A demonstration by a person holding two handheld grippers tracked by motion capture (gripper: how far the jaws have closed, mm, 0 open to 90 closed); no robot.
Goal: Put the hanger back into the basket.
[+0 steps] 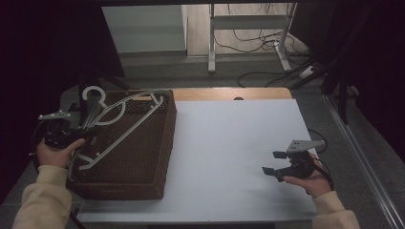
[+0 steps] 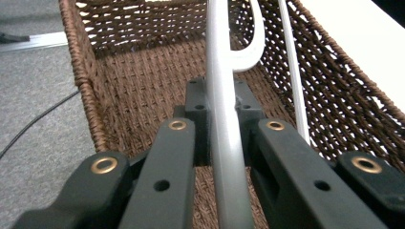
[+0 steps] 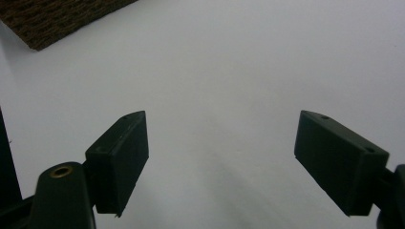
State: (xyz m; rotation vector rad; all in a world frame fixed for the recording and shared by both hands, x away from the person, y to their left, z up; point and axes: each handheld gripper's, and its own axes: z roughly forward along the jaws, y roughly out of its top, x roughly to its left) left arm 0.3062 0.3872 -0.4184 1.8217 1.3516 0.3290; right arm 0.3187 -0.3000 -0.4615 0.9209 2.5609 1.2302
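Your grey hanger (image 1: 119, 121) lies across the top of the wicker basket (image 1: 138, 167), long axis slanting, hook (image 1: 93, 93) toward the far left corner. Your left gripper (image 2: 224, 119) clamps its bar, as its own view shows close up. Your right gripper (image 3: 219, 157) hovers over the white table (image 1: 229, 143), jaws wide apart, empty.

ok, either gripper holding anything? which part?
The left gripper is shut on one straight arm of the silver hanger, over the wicker basket. The right gripper is open above the white tabletop, holding nothing.
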